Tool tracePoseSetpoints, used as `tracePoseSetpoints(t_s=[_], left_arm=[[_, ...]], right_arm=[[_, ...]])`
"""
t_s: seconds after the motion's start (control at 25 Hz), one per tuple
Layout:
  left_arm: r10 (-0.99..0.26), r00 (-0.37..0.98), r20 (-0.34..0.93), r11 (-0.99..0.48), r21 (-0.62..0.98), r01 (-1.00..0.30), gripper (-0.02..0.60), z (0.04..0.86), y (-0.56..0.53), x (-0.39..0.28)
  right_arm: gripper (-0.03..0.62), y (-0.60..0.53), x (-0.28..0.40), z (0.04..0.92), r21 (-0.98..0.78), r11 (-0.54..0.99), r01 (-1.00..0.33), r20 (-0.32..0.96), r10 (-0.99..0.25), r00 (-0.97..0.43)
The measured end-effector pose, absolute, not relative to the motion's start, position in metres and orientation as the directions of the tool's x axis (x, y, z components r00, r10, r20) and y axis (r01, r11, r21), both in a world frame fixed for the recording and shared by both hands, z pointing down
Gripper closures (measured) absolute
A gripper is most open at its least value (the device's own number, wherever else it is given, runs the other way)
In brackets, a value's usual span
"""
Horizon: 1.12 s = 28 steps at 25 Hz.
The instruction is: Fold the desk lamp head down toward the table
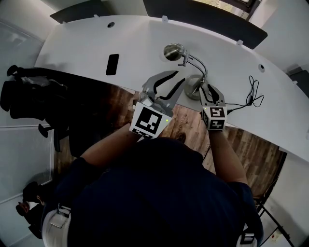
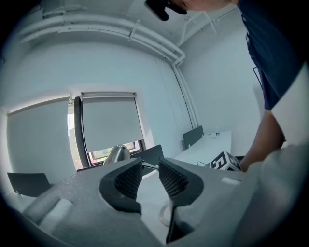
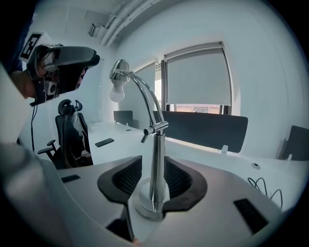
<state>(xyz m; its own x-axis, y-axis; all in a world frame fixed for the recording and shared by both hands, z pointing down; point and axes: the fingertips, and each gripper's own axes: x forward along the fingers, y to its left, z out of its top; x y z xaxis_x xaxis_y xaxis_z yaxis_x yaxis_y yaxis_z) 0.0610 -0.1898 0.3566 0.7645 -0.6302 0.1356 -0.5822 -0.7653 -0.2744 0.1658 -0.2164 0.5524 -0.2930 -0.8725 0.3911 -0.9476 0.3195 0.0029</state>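
A chrome desk lamp stands on the white desk [image 1: 87,48], with its round base [image 1: 194,91] near the front edge. The curved neck arches up and left, carrying the lamp head [image 1: 173,51] with its white bulb [image 3: 116,94]. My right gripper [image 1: 210,90] is down at the upright post [image 3: 156,159], and its jaws stand open on either side without pressing. My left gripper [image 1: 179,77] hangs in the air just below the head, open and empty. In the left gripper view the head [image 2: 116,154] shows beyond the fingertips.
A black phone [image 1: 112,64] lies on the desk to the left. A black cable [image 1: 253,94] coils at the right. Dark partition panels [image 1: 203,14] run along the desk's far edge. A black office chair [image 1: 29,91] stands at the left, on the wooden floor.
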Motion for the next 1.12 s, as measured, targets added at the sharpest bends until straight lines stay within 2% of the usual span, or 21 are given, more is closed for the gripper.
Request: tracePoseSetpoints(t_s=[0.36,0.64,0.88,0.96,1.12], left_arm=[[-0.693,0.707,0.14,-0.682,-0.444,-0.581,0.485,0.36,-0.209,0.073],[-0.719,0.675,0.163,-0.66,-0.464,-0.591,0.485,0.367,-0.224,0.081],[-0.744,0.644,0.177,-0.616,-0.557,-0.558,0.485,0.38,-0.233,0.088],[-0.758,0.63,0.167,-0.588,-0.595,-0.549,0.486,0.38,-0.235,0.087],[-0.785,0.6,0.156,-0.533,-0.665,-0.523,0.528,0.379,-0.237,0.086]], right_arm=[[0.428,-0.243,0.166,0.562,0.025,0.334,-0.942,0.393,-0.87,-0.298],[0.43,-0.257,0.165,0.568,0.041,0.341,-0.939,0.397,-0.868,-0.298],[0.434,-0.266,0.162,0.573,0.049,0.342,-0.938,0.405,-0.866,-0.294],[0.456,-0.268,0.161,0.573,0.048,0.34,-0.939,0.403,-0.867,-0.293],[0.459,-0.27,0.161,0.573,0.033,0.327,-0.944,0.388,-0.875,-0.289]])
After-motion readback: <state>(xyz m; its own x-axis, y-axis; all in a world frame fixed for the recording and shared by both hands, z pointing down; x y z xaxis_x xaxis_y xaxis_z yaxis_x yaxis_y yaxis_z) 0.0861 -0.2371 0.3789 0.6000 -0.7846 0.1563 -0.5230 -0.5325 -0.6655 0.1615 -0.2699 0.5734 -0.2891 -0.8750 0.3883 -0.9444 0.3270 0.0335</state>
